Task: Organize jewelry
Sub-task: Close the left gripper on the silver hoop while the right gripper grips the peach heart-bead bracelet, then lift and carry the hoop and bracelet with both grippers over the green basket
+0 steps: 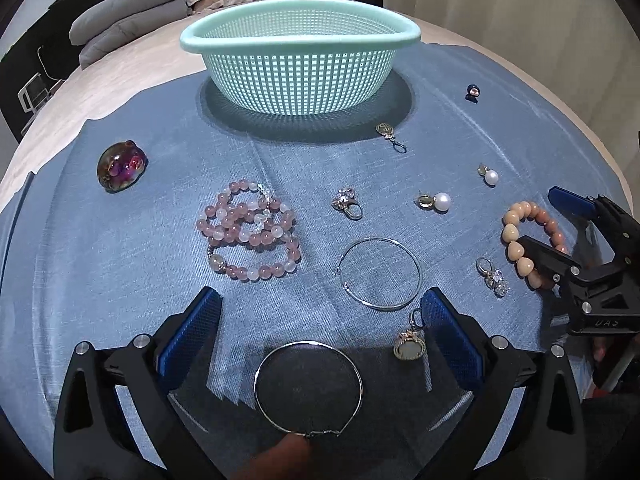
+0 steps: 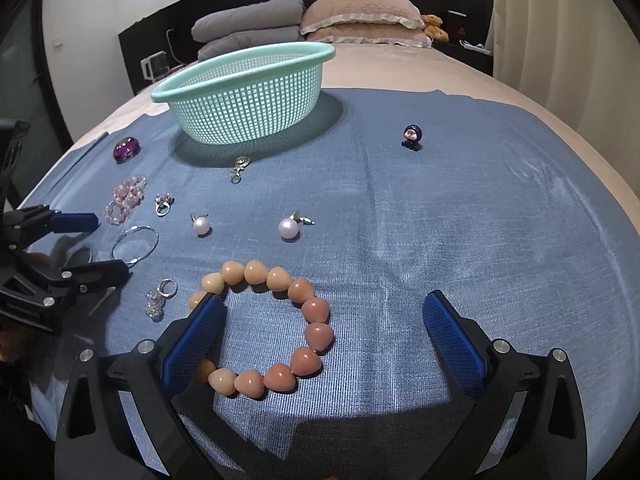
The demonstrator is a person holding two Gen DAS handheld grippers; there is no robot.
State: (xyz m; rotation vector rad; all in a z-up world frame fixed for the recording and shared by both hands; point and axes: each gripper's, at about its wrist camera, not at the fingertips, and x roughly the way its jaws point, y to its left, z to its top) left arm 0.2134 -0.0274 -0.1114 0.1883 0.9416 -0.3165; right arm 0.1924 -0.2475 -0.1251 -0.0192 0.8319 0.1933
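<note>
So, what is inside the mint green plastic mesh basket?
Nothing shows through the mint green plastic mesh basket walls or above its rim; its floor is hidden in both views. The jewelry lies outside on the blue cloth.

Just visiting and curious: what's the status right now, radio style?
Left gripper open, low over a thin hoop. Right gripper open, straddling the peach bead bracelet. Green basket waiting behind. Nothing gripped yet; other jewelry scattered close by.

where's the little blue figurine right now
The blue figurine stands alone on the blue cloth, right of the green basket in the right wrist view; the left wrist view shows it far right, beyond the pearl earrings.
</note>
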